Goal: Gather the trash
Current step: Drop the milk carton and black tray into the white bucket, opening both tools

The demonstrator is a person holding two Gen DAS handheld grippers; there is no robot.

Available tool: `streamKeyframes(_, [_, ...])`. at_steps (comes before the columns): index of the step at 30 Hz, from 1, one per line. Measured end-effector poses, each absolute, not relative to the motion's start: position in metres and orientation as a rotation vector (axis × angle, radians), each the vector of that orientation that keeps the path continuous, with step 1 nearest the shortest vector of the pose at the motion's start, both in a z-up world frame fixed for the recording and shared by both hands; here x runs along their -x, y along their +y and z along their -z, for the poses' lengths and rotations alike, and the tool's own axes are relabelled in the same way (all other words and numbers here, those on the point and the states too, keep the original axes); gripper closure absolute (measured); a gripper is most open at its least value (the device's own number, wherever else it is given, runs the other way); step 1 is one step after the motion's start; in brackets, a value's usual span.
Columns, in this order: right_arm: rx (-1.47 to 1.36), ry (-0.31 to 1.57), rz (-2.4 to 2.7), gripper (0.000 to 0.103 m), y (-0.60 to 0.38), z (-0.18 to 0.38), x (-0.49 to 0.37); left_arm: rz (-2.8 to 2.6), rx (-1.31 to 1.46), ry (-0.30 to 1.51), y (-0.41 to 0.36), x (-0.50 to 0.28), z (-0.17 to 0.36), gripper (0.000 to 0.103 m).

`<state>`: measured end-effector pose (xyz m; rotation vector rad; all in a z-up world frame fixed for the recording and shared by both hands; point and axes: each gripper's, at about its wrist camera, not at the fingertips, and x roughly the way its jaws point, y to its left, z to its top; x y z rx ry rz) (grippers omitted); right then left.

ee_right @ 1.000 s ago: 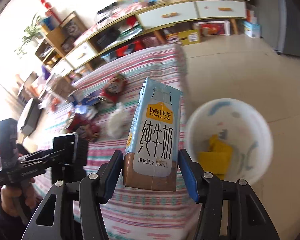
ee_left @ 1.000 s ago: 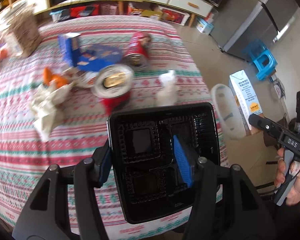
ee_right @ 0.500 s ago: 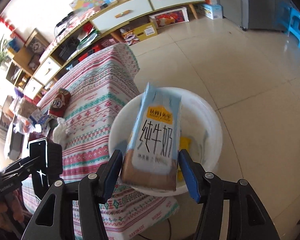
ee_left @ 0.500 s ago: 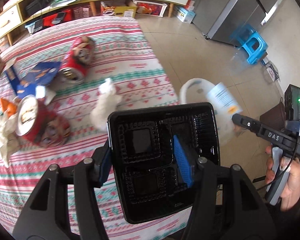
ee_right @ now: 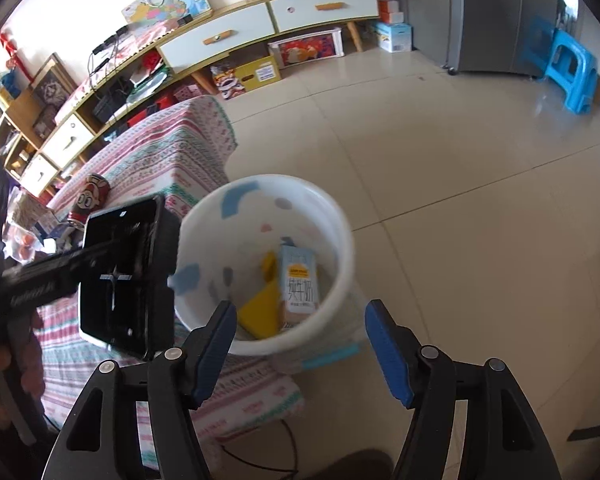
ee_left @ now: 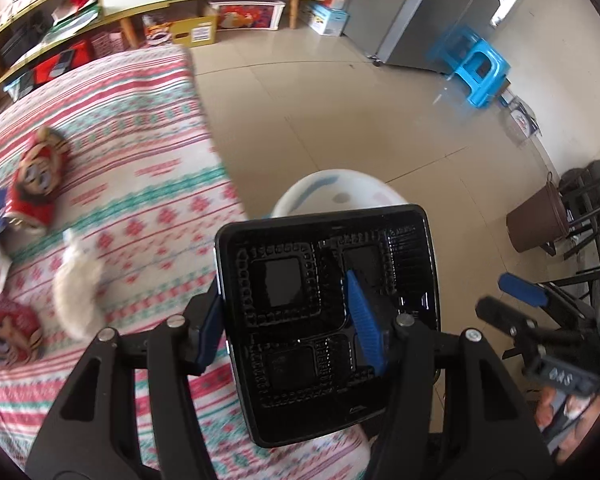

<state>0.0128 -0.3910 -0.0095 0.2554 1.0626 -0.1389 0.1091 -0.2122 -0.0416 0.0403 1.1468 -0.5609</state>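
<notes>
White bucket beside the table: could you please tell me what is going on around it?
A person is clearing table rubbish into the white plastic bucket on the floor. The right gripper, its jaws just opened and empty, hangs over the bucket, where a pale blue milk carton lies on yellow packaging. The left gripper clamps a black compartmented plastic food tray near the rim.

My right gripper (ee_right: 300,344): black angular frame, triangular cut-outs, silver screws at the pivots, blue ribbed pads (ee_right: 388,354) on both fingers. My left gripper (ee_left: 290,320): same build; side-on its black body carries white lettering, too blurred to read
</notes>
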Motion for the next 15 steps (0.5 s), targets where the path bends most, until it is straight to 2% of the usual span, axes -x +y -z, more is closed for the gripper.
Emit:
streamKeyframes(11, [-0.278, 1.018, 0.189, 0.031, -0.406, -0.003, 0.002, 0.663, -0.082, 1.046, -0.245, -0.107, 0.041, 0.043])
streamKeyframes(13, [-0.274, 1.014, 0.196, 0.03, -0.406, -0.004, 0.001, 0.666, -0.1, 1.027, -0.247, -0.107, 0.039, 0.037])
streamKeyframes(15, [-0.266, 1.012, 0.204, 0.03, -0.405, -0.004, 0.001, 0.651, -0.113, 1.008, -0.244, -0.106, 0.037, 0.023])
